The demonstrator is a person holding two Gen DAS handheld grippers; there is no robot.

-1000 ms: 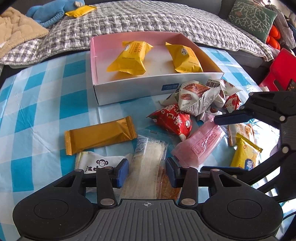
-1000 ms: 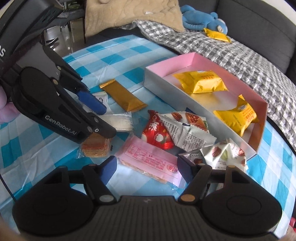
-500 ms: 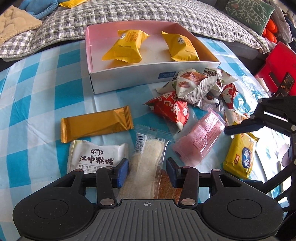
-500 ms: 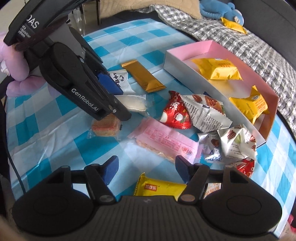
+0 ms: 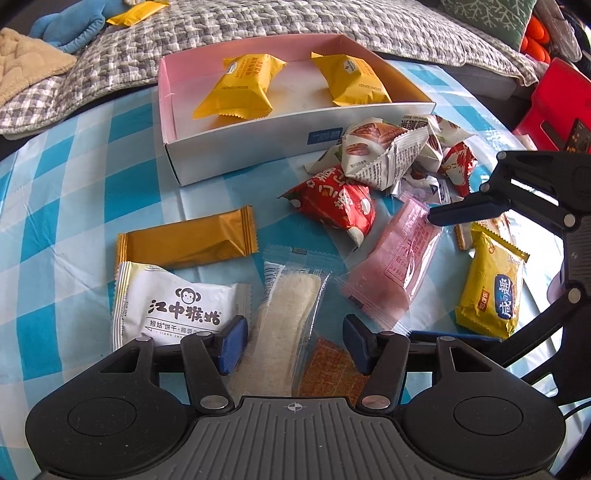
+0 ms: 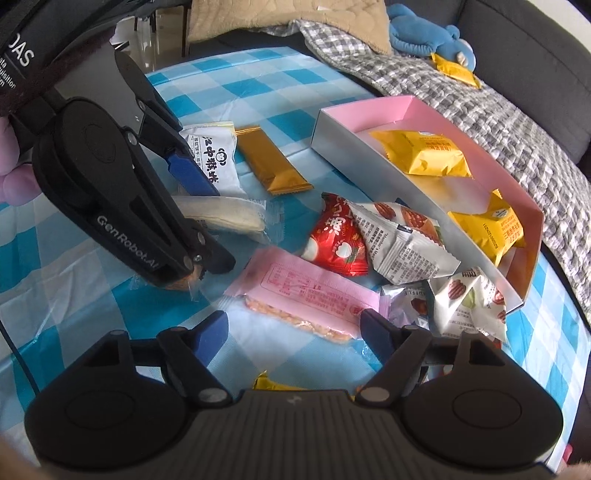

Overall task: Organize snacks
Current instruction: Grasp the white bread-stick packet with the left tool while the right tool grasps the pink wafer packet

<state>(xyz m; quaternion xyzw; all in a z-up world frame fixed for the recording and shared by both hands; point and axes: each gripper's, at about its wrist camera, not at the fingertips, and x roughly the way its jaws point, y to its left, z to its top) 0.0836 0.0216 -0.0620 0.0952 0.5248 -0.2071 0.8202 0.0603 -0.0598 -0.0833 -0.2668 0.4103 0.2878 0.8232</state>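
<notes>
Blue-checked tablecloth [image 5: 85,177]: open box [image 5: 258,147], scattered snack packets [image 5: 332,206], perhaps wafers.

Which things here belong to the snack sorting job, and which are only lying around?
Job: pink box, two yellow packs in it, gold bar, pink wafer pack, red pack, nut packs.
Around: blue plush toy, checked blanket, green cushion.

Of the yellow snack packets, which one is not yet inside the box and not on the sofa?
The yellow packet with the blue label, lying on the checked tablecloth beside the pink packet. Two others lie in the box; one rests on the grey blanket.
</notes>
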